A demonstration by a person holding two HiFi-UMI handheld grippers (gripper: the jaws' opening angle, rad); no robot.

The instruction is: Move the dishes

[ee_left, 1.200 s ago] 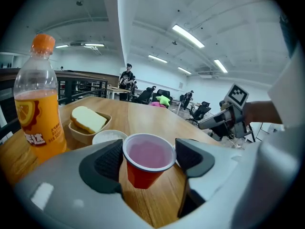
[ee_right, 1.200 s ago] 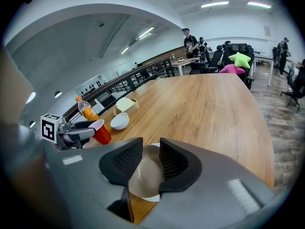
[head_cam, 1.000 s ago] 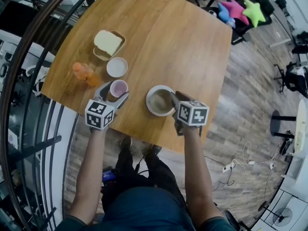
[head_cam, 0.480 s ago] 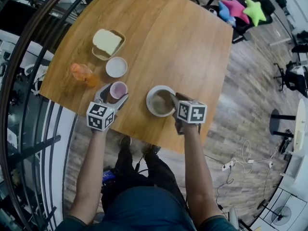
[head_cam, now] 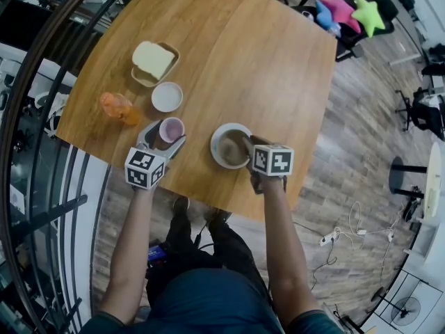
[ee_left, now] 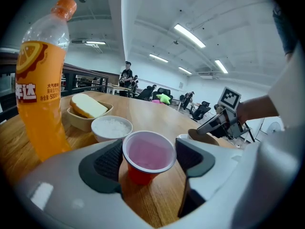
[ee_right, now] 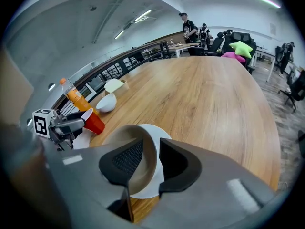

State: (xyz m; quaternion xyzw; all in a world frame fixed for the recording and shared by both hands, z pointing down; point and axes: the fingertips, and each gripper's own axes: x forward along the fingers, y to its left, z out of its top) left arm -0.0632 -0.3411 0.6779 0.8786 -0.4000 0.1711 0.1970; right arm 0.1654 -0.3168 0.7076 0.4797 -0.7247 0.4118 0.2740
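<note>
- Brown bowl: sits on a white plate near the table's near edge. Not lifted.
- Right gripper: one pad inside the bowl, the other outside, on the near wall. The wall fills the narrow gap, so I read it as pinching the rim.
- Cup: red outside, pink inside. It stands on the wood just left of the plate, clear of it.
- Left gripper: jaws wide, one on each side of the cup. The pads look flush against the rim on both sides and the rim isn't deformed. I call it a light pinch, with the cup's base down on the table.
- Rice bowl: just beyond the cup, untouched.
- Bread dish: further out past the rice bowl, slice of bread in it, untouched.
- Bottle: orange drink, at the table's left edge beside the cup. Not a dish, likely stays.
- Progress, my read: early. All the dishes are bunched at the near-left of the table, and nothing looks relocated.
- Done so far: both grasps set, at most.
- Left to do: lift and carry the brown bowl and cup, set them down, then the plate, rice bowl and bread dish.
- Watch: a rim pinch on the brown bowl could tip it on lift.
- Destination isn't shown; the far and right parts of the table are bare.
</note>
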